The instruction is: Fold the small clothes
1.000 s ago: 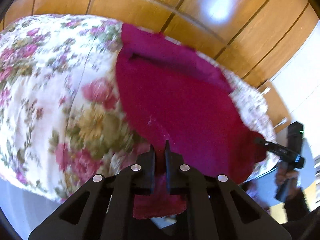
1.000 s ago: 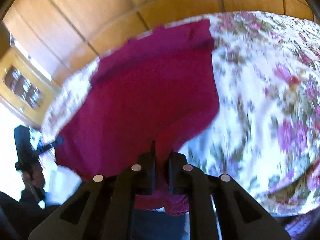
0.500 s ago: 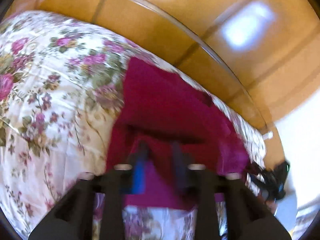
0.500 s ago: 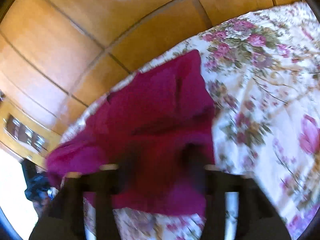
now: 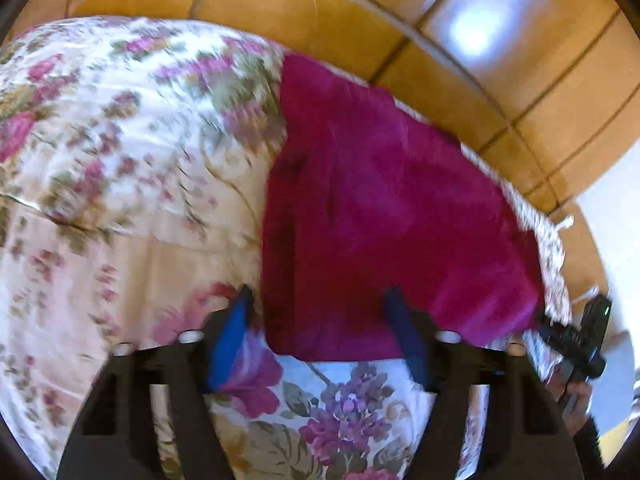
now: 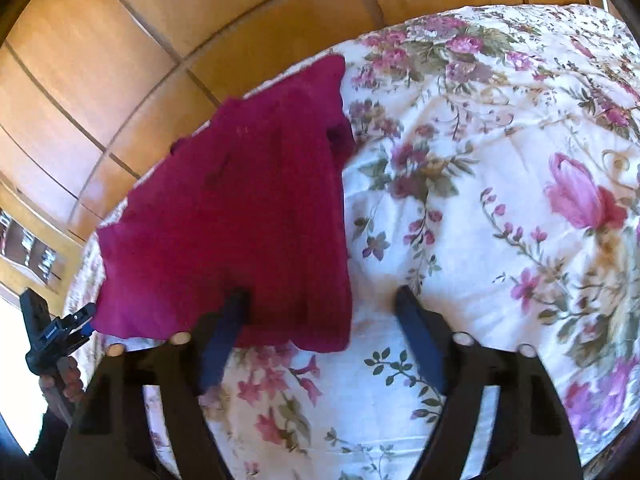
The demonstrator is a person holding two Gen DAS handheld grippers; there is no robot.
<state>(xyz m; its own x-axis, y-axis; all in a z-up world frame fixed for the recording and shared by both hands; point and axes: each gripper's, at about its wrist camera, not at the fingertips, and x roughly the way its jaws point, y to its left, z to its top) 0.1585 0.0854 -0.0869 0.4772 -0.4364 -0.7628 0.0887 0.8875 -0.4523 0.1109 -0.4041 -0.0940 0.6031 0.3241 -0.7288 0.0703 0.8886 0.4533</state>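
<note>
A magenta garment [image 5: 384, 216] lies folded flat on a floral bedspread [image 5: 120, 160]. My left gripper [image 5: 318, 304] is open and empty, with its fingers just above the garment's near left edge. In the right wrist view the same garment [image 6: 248, 216] lies left of centre. My right gripper [image 6: 322, 304] is open and empty over the garment's near right corner. The right gripper also shows at the far right of the left wrist view [image 5: 576, 340], and the left gripper at the far left of the right wrist view [image 6: 56, 332].
The floral bedspread [image 6: 500, 200] covers the whole surface and extends wide to the right. Wooden panelling [image 5: 400, 20] rises behind the bed. The bed's edge runs just behind the garment [image 6: 120, 208].
Both grippers were shut on the garment's hem and held it up. They carried it forward, laid it folded over, opened and let go.
</note>
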